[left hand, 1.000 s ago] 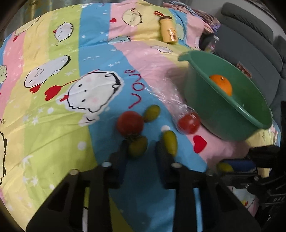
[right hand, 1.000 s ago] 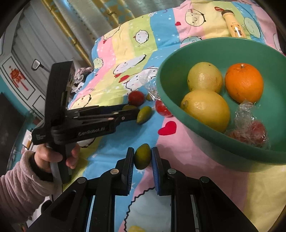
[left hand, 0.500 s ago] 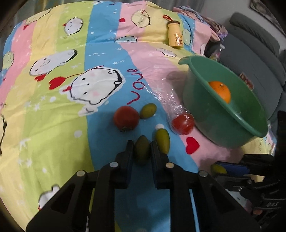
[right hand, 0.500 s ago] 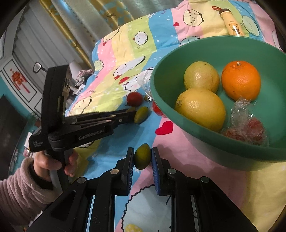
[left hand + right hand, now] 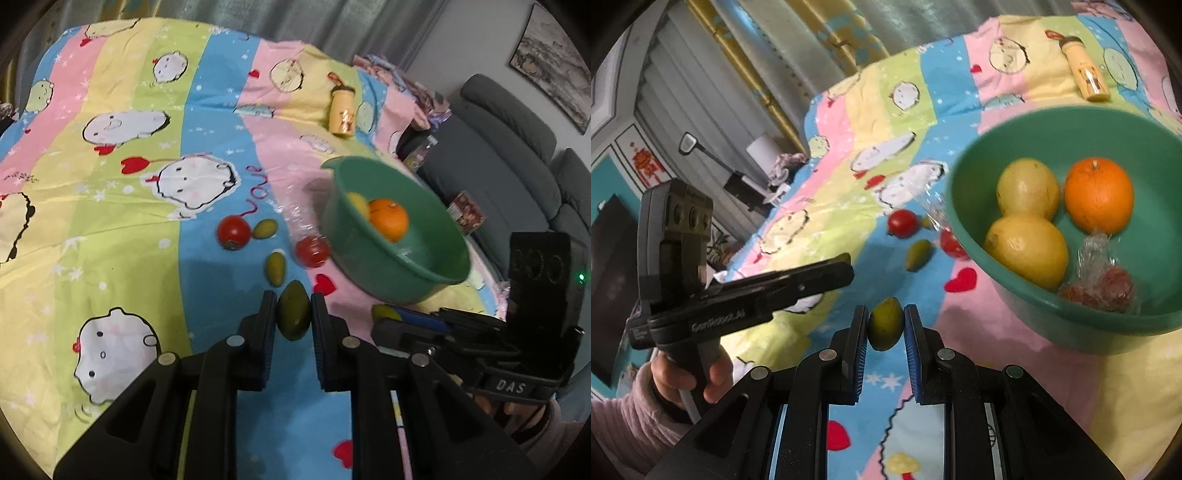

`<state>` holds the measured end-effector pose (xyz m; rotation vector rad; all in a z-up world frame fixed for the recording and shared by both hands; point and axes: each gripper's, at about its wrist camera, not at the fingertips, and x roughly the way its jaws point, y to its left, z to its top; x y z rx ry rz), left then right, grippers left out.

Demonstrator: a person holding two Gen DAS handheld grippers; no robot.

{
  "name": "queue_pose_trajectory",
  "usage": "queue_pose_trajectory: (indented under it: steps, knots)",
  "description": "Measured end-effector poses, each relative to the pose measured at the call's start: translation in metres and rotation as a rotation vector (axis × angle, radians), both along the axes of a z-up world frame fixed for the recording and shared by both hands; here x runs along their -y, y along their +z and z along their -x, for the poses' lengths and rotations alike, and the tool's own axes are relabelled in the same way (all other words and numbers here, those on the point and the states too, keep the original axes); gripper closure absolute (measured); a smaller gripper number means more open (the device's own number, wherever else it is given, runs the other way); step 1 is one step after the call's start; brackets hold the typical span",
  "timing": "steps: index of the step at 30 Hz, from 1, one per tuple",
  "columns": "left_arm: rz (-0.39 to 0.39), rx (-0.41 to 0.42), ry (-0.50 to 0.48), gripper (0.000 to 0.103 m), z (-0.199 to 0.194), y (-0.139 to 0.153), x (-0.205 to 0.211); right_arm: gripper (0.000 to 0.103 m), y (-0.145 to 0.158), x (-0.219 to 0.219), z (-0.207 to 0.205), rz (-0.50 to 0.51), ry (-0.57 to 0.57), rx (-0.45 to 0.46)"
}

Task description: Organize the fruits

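Note:
My left gripper is shut on a small green fruit and holds it above the bedspread. My right gripper is shut on another small green fruit, left of the green bowl. The bowl holds an orange, two yellow citrus fruits and wrapped red fruits. On the bedspread lie two tomatoes and two more green fruits.
A yellow bottle lies at the far side of the striped cartoon bedspread. Clear plastic wrap lies beside the bowl. A grey sofa stands to the right.
My left gripper closed on a green fruit and lifted it up and back from the bedspread. My right gripper kept its hold on its green fruit, moving slightly.

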<state>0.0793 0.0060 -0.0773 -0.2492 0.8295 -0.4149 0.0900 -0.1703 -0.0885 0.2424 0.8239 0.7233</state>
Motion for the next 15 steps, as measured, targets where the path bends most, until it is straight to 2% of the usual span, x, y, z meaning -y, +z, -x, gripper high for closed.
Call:
queue_pose_trajectory:
  steps: [9,15]
  knots:
    - [0.070,0.036,-0.020,0.085,0.014,0.026,0.005,0.082,0.029,0.020,0.011,-0.038,-0.030,0.075]
    - [0.072,0.061,-0.047,0.085,0.012,0.042,0.018,0.082,0.041,0.041,0.013,-0.053,-0.084,0.117]
